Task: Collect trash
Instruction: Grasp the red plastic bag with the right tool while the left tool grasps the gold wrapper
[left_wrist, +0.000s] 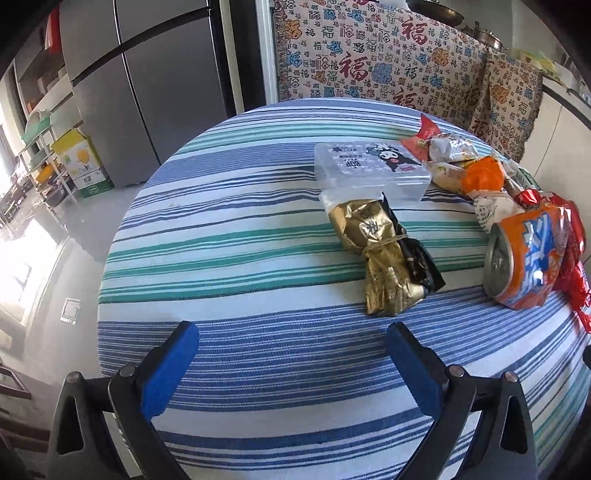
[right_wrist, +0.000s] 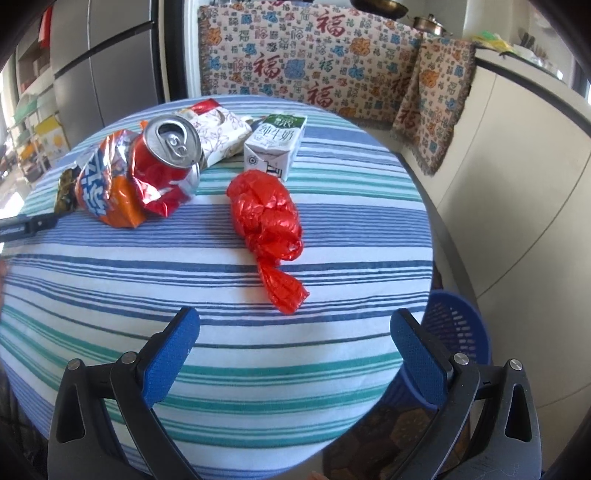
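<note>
- We hold the left gripper above the near part of the striped tablecloth; its blue-padded jaws are spread wide with nothing between them.
- Just ahead of it lies a gold foil wrapper bound with a rubber band, with a black wrapper against its right side.
- Behind the gold wrapper sits a clear plastic box with a cartoon print on its lid.
- To the right, an orange crushed can lies on its side, touching a heap of crumpled wrappers behind it.
- We hold the right gripper over the cloth too, jaws released and empty.
- Directly ahead of it lies a knotted red plastic bag, its tail pointing toward the gripper.
- Behind the bag stands a milk carton, upright, just beside a floral wrapper.
- A red crushed can rests against the orange one in the right wrist view.
- A blue basket stands on the floor beside the table, to the right of the right gripper.
</note>
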